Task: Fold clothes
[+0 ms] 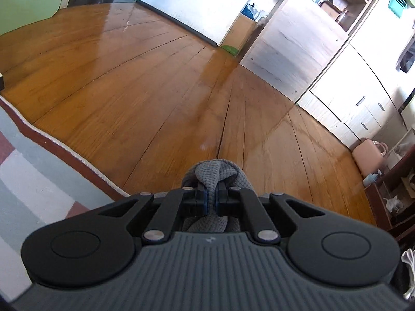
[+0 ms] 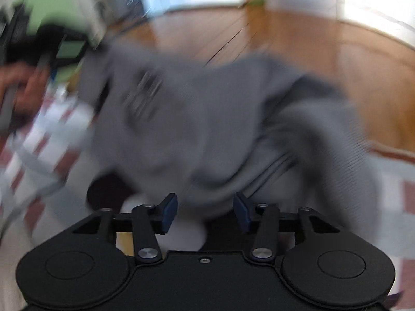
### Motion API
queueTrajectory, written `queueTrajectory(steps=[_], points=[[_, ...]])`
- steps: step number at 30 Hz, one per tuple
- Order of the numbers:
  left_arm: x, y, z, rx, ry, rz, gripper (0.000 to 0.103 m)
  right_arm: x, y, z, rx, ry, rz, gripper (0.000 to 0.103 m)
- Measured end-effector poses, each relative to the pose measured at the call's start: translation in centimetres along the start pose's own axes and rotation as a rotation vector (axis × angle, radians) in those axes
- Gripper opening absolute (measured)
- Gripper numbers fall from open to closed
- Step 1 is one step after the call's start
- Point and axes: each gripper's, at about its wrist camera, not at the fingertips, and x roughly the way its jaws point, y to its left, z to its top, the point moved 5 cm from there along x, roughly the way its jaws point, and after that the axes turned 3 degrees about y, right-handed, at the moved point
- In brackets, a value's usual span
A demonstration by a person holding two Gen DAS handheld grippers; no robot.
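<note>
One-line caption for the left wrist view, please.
Left gripper shut on a bunch of grey waffle-knit garment, above wooden floor.

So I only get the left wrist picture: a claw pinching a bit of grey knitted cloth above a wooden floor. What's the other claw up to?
Observer: The right claw is open, with nothing between its pads.
Operator: Is the cloth bigger than the scrap I see?
Observer: Much bigger. A whole grey garment spreads across the right wrist view, just ahead of that open claw.
Operator: Is it lying on something?
Observer: A red-and-white rug and the wooden floor show around it, but the picture is too blurred to tell whether the garment touches them.
</note>
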Motion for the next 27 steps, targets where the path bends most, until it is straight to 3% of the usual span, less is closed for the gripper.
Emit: queueTrajectory(steps=[4,9,10,11,12,13,16,21,24,27], points=[[0.4,0.3,0.0,0.010,-0.007,-0.001,0.004,3.3,1.4,-2.1,-0.025,0.129,0.077,0.062],[1.6,1.6,-0.5,0.082,0.007,0.116,0.004,4.7,-1.1,-0.6,0.174,0.059,0.112,0.067],[1.7,1.6,-0.5,0.072,0.005,0.110,0.004,4.9,-1.5,0.0,0.177,0.055,0.109,0.057],[1.7,1.5,-0.5,0.060,0.002,0.103,0.004,4.8,-1.8,0.7,0.169,0.054,0.102,0.038],[1.5,1.2,-0.4,0.051,-0.001,0.088,0.004,4.7,-2.2,1.4,0.162,0.054,0.102,0.008],[1.3,0.9,-0.4,0.042,-0.004,0.072,0.004,4.3,-2.5,1.8,0.165,0.047,0.127,0.007],[0.5,-0.4,-1.1,0.057,0.002,0.083,0.004,1.5,-4.0,1.7,0.230,-0.055,0.177,0.007],[-1.2,-2.4,-2.1,0.100,-0.013,0.098,0.004,-5.6,-5.2,1.1,0.269,-0.201,0.152,0.006],[-3.3,-3.5,-1.6,0.100,-0.049,0.035,0.004,-10.7,-4.8,1.9,0.257,-0.305,0.144,0.005],[-7.1,-3.7,-0.9,0.053,-0.115,-0.037,0.005,-15.4,-3.2,2.1,0.221,-0.388,0.195,0.006]])
